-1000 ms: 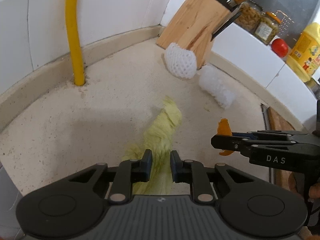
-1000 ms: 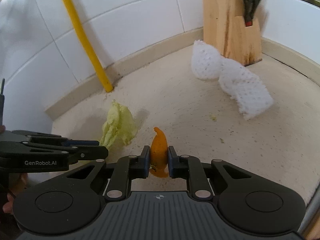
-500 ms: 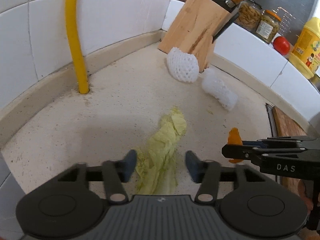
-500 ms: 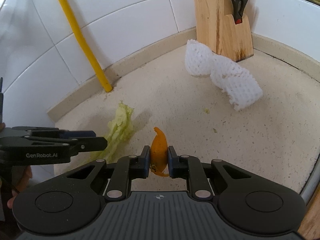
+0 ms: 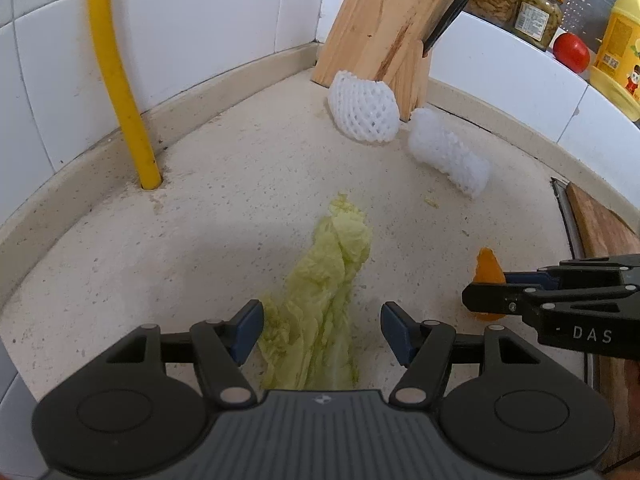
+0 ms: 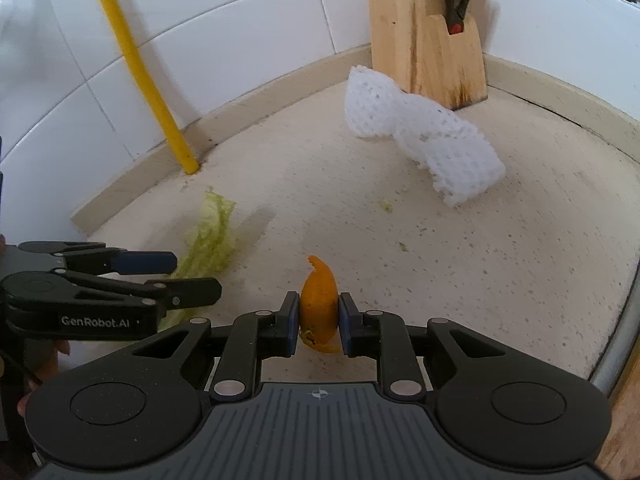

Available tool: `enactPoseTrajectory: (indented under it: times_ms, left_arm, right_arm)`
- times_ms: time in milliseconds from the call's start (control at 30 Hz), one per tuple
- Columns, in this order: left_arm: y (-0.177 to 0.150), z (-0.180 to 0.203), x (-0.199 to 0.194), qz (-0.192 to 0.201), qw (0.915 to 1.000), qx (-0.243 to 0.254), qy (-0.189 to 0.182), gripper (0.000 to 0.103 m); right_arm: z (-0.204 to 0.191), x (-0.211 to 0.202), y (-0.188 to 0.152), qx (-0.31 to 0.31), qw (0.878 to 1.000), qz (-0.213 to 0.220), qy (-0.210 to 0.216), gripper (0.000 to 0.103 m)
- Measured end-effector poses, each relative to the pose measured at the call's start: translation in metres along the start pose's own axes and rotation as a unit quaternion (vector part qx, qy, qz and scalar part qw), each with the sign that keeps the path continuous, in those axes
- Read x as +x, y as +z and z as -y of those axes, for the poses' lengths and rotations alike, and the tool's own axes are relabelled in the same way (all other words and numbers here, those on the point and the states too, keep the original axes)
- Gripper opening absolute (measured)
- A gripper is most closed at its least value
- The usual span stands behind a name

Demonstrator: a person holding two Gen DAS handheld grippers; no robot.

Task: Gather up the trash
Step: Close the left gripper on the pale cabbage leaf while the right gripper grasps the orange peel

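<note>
Letting go of the leaf (image 5: pixel 324 292) while you hold the peel (image 6: pixel 319 307).

Your left gripper (image 5: pixel 322 330) has just been opening; its jaws now stand wide, one on each side of the leaf, not pressing it, and the leaf lies flat on the counter (image 5: pixel 208 184). Your right gripper (image 6: pixel 319 316) has a narrow gap and its pads squeeze the orange peel, though they have just loosened a little. Two white foam nets (image 6: pixel 420 136) wait by the knife block (image 6: pixel 424 32), well apart from both grippers. I think you are piling the trash together here. Next, set the peel down just beside the leaf, then go for the nets.
</note>
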State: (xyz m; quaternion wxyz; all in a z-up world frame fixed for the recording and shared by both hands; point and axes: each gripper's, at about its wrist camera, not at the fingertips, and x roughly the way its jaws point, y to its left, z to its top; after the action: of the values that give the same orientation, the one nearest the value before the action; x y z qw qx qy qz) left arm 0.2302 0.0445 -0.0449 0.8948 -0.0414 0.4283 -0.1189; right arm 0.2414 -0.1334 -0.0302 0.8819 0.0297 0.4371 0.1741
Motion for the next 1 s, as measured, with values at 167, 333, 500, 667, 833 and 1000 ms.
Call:
enactPoseTrajectory:
  times_ms: [167, 333, 500, 667, 833, 1000]
  left_arm:
    - [0.000, 0.003, 0.001, 0.002, 0.9999, 0.012, 0.008, 0.059]
    - [-0.001, 0.005, 0.003, 0.003, 0.9997, 0.019, 0.012, 0.059]
    - [0.000, 0.005, 0.003, 0.003, 0.9996, 0.023, 0.016, 0.059]
    - [0.000, 0.006, 0.004, 0.004, 0.9994, 0.026, 0.020, 0.059]
    - [-0.001, 0.009, 0.006, 0.007, 0.9993, 0.032, 0.019, 0.070]
    - [-0.006, 0.017, 0.012, 0.023, 0.9981, 0.050, 0.029, 0.079]
  right_arm:
    - [-0.001, 0.002, -0.001, 0.000, 1.000, -0.003, 0.001, 0.030]
    - [-0.003, 0.004, -0.003, -0.002, 1.000, -0.003, 0.000, 0.033]
    - [-0.004, 0.003, -0.004, -0.005, 1.000, -0.002, 0.000, 0.034]
    - [-0.003, 0.003, -0.003, -0.008, 1.000, -0.001, 0.001, 0.046]
    - [-0.005, 0.001, -0.004, -0.021, 1.000, 0.000, -0.004, 0.069]
    - [-0.006, -0.001, -0.006, -0.031, 0.999, 0.002, -0.011, 0.068]
